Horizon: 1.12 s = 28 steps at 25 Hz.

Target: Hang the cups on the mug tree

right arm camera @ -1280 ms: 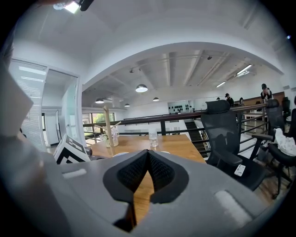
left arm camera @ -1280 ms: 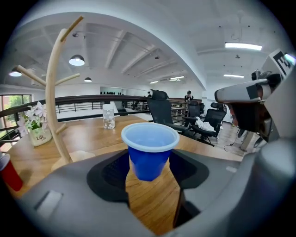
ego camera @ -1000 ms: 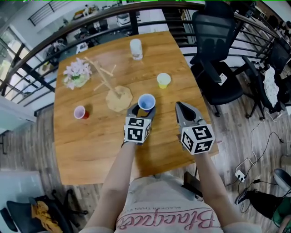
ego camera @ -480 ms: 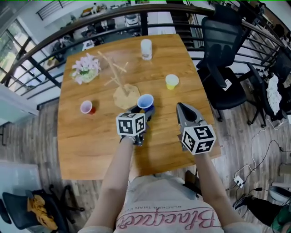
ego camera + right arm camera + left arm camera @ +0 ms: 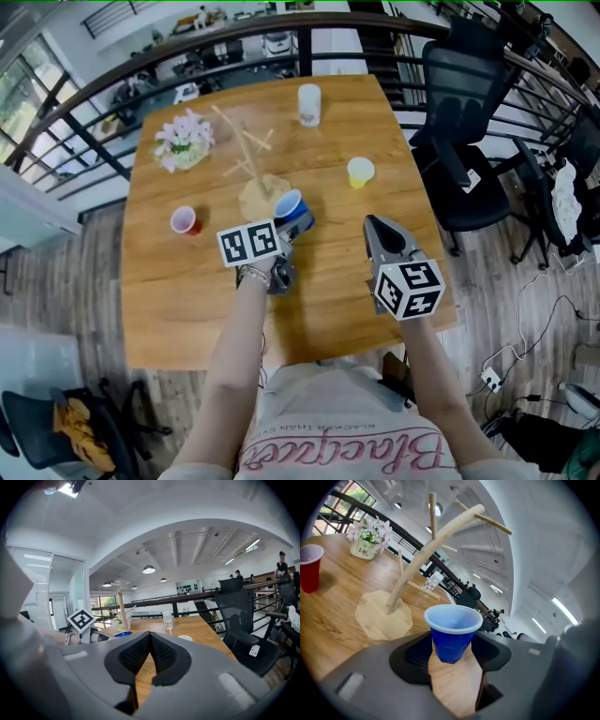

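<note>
Head view looks steeply down over the mug tree (image 5: pixel 257 189); both gripper views share it, left close, right farther.

Left gripper (image 5: pixel 286 234) tilted and loaded; right gripper (image 5: pixel 377 228) empty, jaws together.

I am counting four cups around one mug tree (image 5: pixel 251 159): a blue cup (image 5: pixel 289 204) at three o'clock, a yellow cup (image 5: pixel 360 172) at two, a clear cup (image 5: pixel 308 103) at one, a red cup (image 5: pixel 184 221) at nine; one flower pot (image 5: pixel 185 141) at ten.

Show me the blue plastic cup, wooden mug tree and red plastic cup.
blue plastic cup (image 5: pixel 451 644), left gripper view, wall.
wooden mug tree (image 5: pixel 382 617), left gripper view, base.
red plastic cup (image 5: pixel 184 221), head view, opening.
</note>
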Each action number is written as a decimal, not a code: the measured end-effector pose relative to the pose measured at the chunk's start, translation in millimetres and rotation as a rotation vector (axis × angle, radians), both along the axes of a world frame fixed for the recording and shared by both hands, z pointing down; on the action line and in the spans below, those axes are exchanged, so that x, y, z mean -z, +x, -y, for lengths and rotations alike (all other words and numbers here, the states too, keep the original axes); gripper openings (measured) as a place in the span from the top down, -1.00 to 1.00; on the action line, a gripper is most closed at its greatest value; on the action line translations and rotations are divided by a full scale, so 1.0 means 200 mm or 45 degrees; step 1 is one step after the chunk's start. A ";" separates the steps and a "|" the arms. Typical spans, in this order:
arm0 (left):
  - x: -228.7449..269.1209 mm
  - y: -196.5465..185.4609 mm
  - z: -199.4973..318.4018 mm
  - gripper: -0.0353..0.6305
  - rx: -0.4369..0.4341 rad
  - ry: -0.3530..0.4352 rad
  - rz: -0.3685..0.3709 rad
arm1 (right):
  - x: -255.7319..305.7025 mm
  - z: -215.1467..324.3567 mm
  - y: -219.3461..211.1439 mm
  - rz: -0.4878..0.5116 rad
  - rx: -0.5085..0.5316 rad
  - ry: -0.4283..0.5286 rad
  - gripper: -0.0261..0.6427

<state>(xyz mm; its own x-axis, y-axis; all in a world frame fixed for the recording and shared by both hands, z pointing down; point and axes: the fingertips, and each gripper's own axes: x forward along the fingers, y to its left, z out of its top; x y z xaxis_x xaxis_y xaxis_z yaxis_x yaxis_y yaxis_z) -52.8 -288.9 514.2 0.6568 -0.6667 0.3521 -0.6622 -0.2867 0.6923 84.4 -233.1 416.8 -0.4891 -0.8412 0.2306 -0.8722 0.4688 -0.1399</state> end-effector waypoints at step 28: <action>0.01 -0.31 0.26 0.05 0.366 -0.211 -0.670 | -0.08 0.05 -0.01 -0.038 -0.008 -0.055 0.92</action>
